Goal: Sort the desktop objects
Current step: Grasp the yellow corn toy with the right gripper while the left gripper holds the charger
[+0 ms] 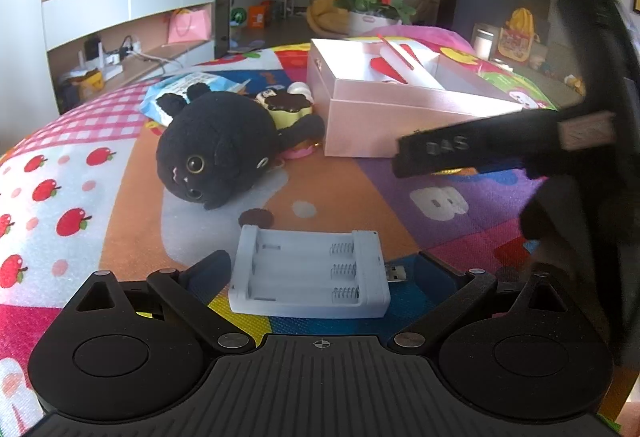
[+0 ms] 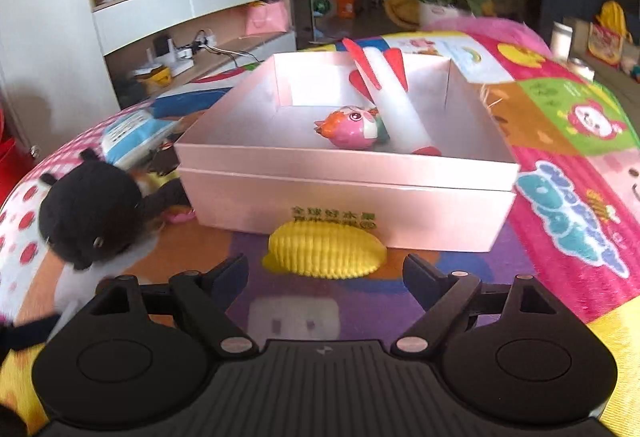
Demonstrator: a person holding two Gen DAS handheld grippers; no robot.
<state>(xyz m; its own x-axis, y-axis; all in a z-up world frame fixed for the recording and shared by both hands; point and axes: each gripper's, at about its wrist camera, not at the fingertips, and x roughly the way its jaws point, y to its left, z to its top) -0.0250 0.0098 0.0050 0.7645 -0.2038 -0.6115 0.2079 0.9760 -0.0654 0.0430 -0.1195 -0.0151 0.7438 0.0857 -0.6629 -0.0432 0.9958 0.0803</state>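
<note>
1. Yellow ribbed plastic is what lies nearest the right gripper (image 2: pixel 324 273): a corn-shaped toy (image 2: pixel 326 253) rests on the patterned mat (image 2: pixel 460 277), touching or just short of the front wall of the pink box (image 2: pixel 344 193). The jaws are spread wide, wider than the toy's short side, and nothing is held between them.
2. The toy is judged light and hollow, perhaps slightly yielding; its ridges should give the pads some purchase, but the rounded ends could slip. A grip across the middle of its length is advised.
3. A white battery holder (image 1: pixel 310 277) lies on the mat between the fingers of the left gripper (image 1: pixel 320 277), which are spread and not seen to press on it. It is judged stiff, light and smooth-walled; its long flat sides would be the place to clamp.
4. A black plush cat (image 1: pixel 216 145) lies on its side left of the box, soft and easily squeezed anywhere on the body.
5. Inside the box a pink bird-like toy (image 2: pixel 352 129) and a white tube with red fins (image 2: pixel 394 105) are already seen.
6. The items behind the cat are largely covered, so they cannot be identified with confidence. The right gripper appears blurred in the left view, and the box floor is only partly visible.
</note>
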